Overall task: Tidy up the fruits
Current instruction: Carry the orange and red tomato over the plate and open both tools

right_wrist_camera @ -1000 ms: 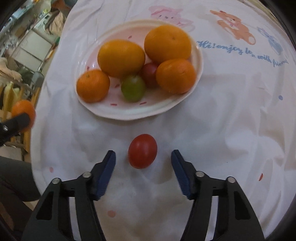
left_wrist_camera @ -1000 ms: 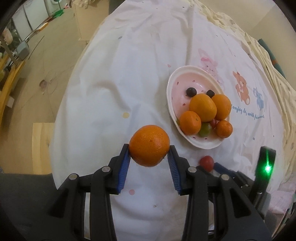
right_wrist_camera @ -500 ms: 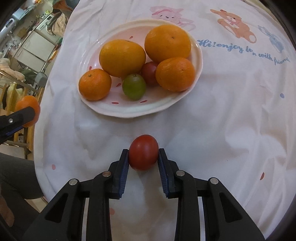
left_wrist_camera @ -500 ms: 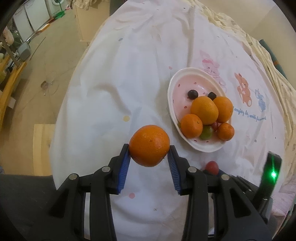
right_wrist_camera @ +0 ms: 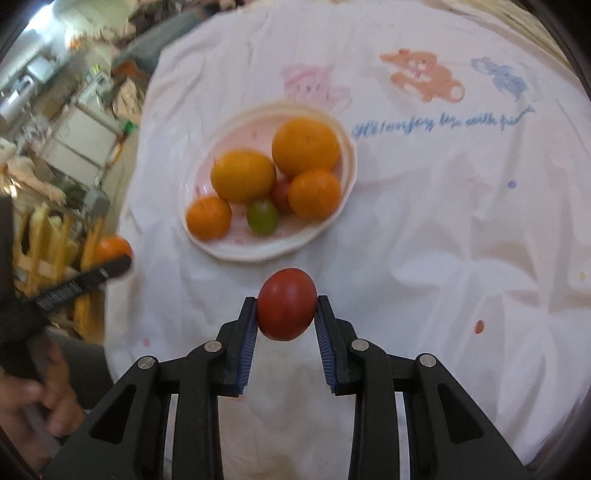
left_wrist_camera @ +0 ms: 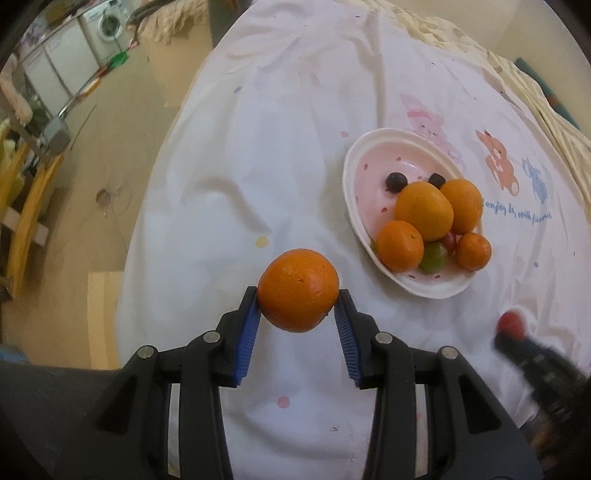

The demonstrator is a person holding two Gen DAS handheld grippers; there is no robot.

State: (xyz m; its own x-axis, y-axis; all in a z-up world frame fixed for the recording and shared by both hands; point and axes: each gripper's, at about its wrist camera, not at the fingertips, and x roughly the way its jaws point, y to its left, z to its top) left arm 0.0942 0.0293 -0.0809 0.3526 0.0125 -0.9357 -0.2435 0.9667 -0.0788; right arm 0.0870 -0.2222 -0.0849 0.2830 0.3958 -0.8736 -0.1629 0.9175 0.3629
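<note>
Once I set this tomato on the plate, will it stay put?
Probably not by itself: the tomato is round and smooth, so likely to roll. The plate looks shallow, but its raised rim and the green fruit may stop it.

This is somebody's home, a lived-in room rather than a lab. A front-loading washing machine (left_wrist_camera: 110,26) stands against the far wall beside white cabinets (left_wrist_camera: 61,70), and a yellow wooden rack (right_wrist_camera: 55,236) sits on the tan floor (left_wrist_camera: 122,155). The table wears a child's white tablecloth (left_wrist_camera: 295,147) printed with cartoon animals (right_wrist_camera: 424,74) (and a blue "enjoy" greeting).
</note>
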